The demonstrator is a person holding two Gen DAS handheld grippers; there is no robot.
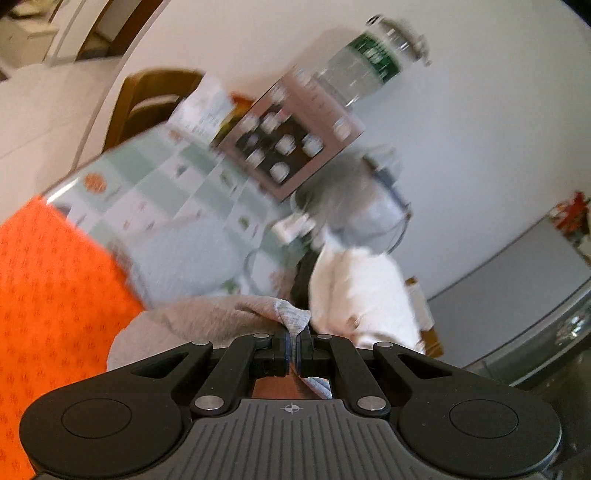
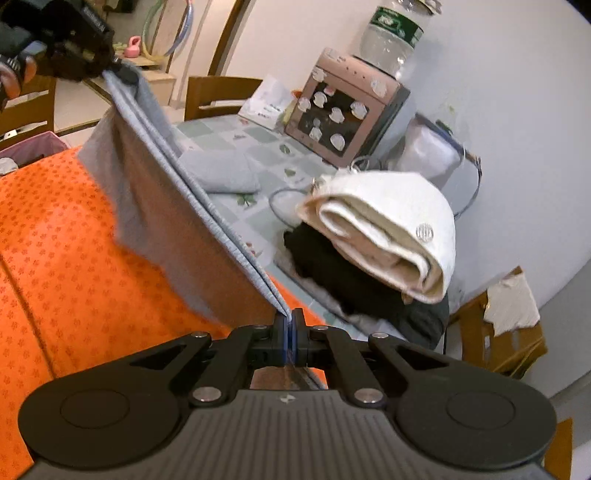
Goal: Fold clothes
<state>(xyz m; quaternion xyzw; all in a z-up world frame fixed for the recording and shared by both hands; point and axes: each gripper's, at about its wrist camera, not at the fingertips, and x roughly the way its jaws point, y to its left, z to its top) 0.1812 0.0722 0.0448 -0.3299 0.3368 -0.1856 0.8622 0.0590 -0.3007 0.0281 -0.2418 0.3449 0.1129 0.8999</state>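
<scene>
Orange cloth [image 2: 66, 258] covers my tabletop; grey garment [image 2: 155, 206] hangs above it.
Doubled, taut along its top edge, it's clamped by my left claw [image 1: 294, 345] and right claw [image 2: 289, 332].

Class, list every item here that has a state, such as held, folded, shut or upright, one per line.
left gripper: shut on the grey garment.
right gripper: shut on the same garment.
grey garment: stretched between both grippers, hanging over the orange cloth.
white garment: folded, on top of the dark clothes.
small grey garment: folded, on the table.
water bottle: inverted on the dispenser.
</scene>
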